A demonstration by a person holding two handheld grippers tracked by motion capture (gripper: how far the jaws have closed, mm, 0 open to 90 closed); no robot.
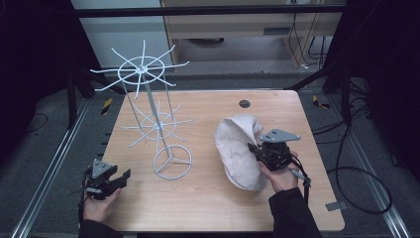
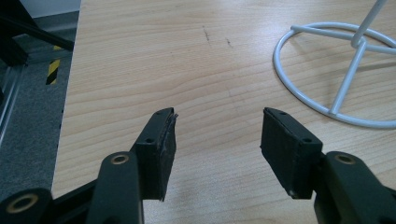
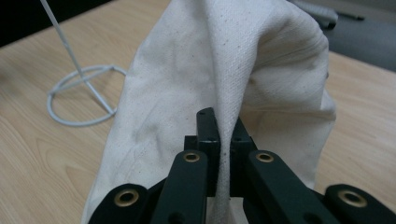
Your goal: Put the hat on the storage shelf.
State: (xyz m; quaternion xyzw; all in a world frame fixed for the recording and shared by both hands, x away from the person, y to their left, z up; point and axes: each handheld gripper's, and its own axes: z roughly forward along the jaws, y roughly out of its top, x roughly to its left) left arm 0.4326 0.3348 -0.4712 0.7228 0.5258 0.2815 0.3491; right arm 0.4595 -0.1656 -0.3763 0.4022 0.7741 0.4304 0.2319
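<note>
Right gripper [image 3: 223, 140], at the table's near right, pinches a fold of the cream cloth bag [image 1: 241, 148]; bag's long axis runs near-to-far on the pale wooden table [image 1: 213, 208]; left gripper [image 2: 217, 140] gapes empty, near left; dark room beyond.

Rack [image 1: 158, 124] stands left of centre on counter [image 1: 208, 203]; cloth [image 1: 240, 148] right of it, well apart. Left tongs [image 1: 121, 177] at near-left corner; right tongs [image 1: 253, 148] at cloth's right side.

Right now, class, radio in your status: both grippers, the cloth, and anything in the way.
Right gripper shut on cream cloth, fold pinched. Left gripper open, empty. White wire rack stands between them.
</note>
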